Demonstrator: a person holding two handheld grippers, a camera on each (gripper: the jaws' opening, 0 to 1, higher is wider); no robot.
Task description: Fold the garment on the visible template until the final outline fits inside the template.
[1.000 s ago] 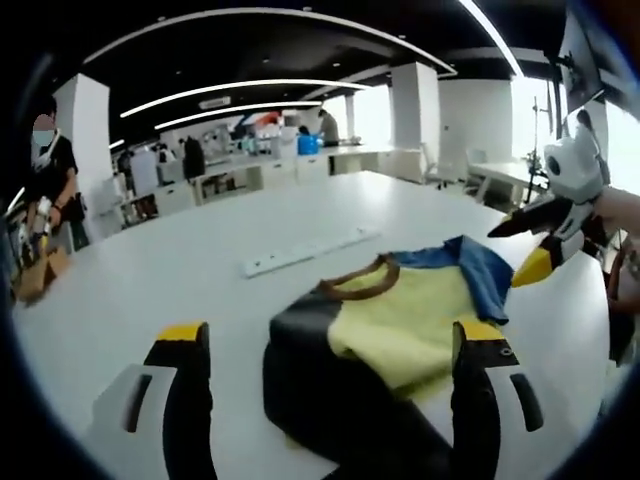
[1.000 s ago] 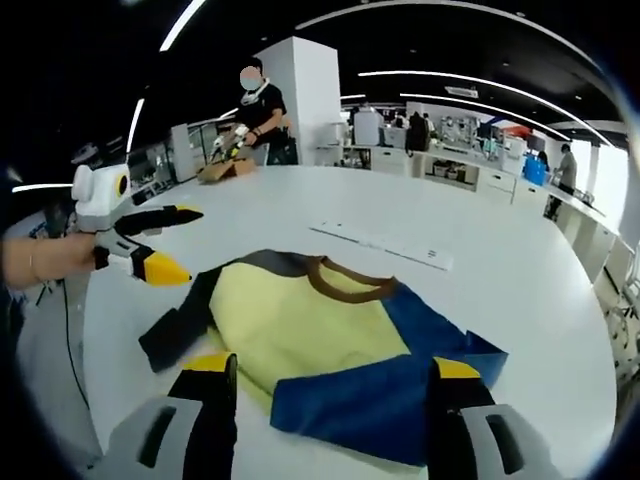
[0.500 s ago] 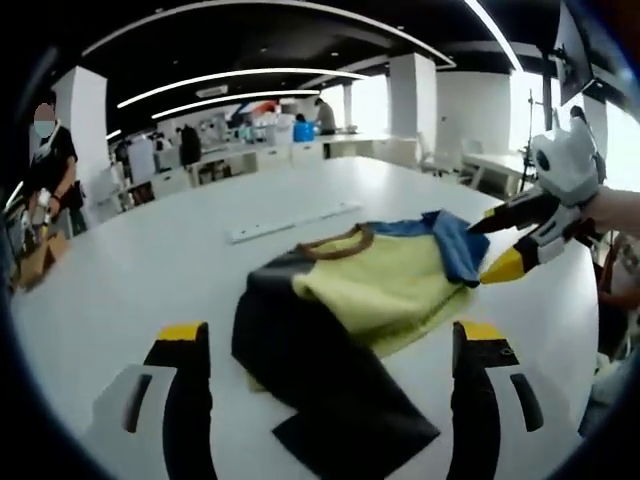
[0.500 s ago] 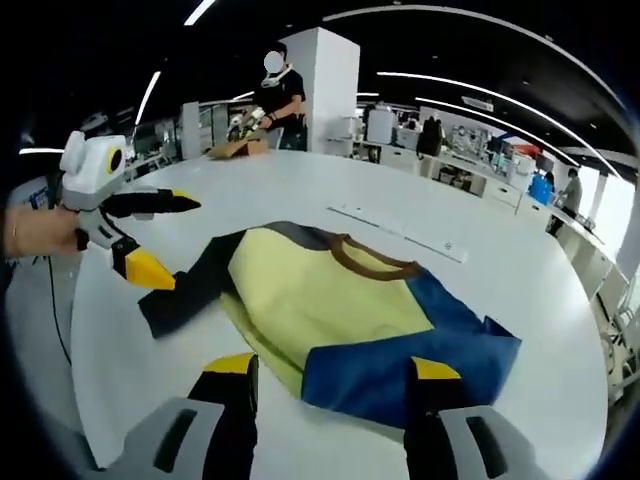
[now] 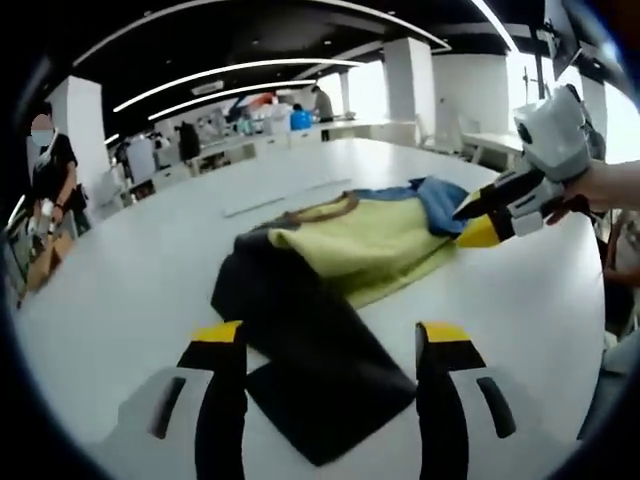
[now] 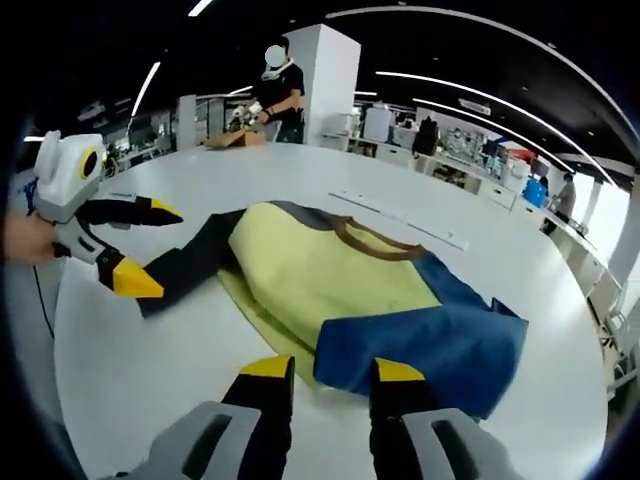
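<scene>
Narrowed since earlier: right gripper fingers slightly apart at garment's blue sleeve; left gripper wide, empty, over counter.

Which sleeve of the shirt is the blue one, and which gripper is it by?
The blue sleeve lies right in front of the right gripper. The other sleeve, the black sleeve, stretches out toward the left gripper.

Yellow shirt with brown collar, one black sleeve, one blue. Lying rumpled on white table, sleeves spread to opposite sides. Template not discernible.
</scene>
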